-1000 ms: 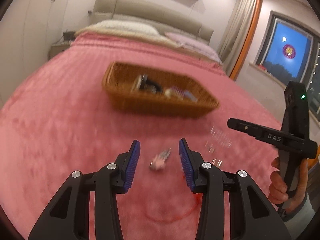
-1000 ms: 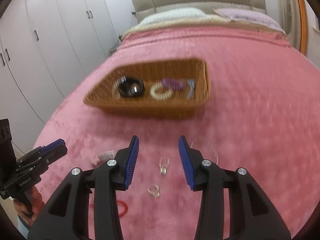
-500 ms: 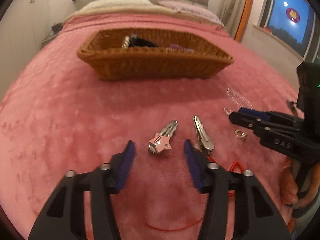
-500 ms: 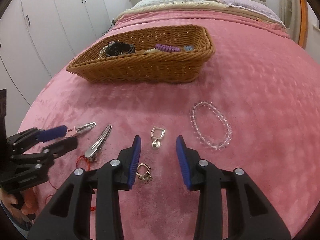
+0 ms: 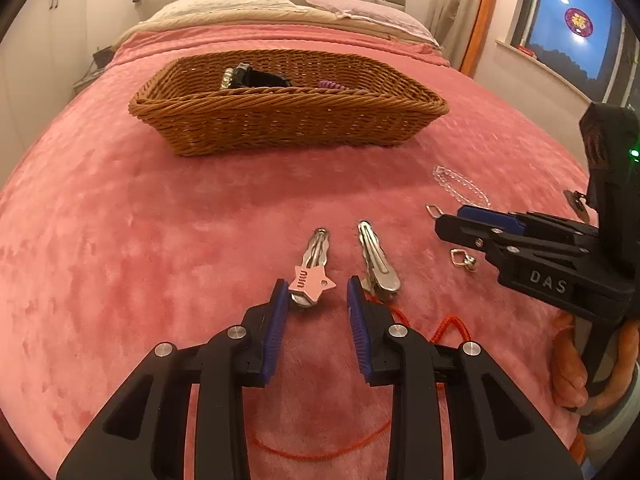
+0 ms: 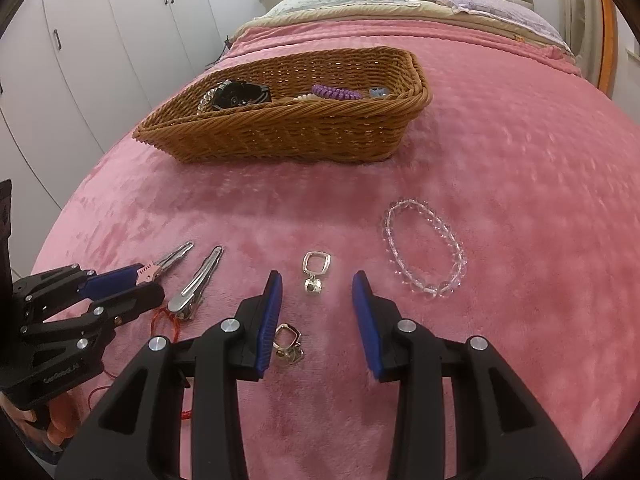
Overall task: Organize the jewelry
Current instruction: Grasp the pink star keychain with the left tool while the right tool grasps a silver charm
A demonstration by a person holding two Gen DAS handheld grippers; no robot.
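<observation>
A pink star hair clip lies on the pink bedspread, its star end between the open fingers of my left gripper. A plain silver clip lies just right of it, over a red cord. My right gripper is open around a square silver earring; a second earring lies by its left finger. A clear bead bracelet lies to the right. The wicker basket further back holds a black bracelet and a purple coil tie.
The bed's pillows and headboard are behind the basket. White wardrobes stand to the left of the bed, a window to the right. The right gripper shows at the right of the left wrist view.
Both grippers have dropped low and moved forward over the bedspread. The left now brackets the star clip and the right brackets the square earring. Nothing has been picked up.
</observation>
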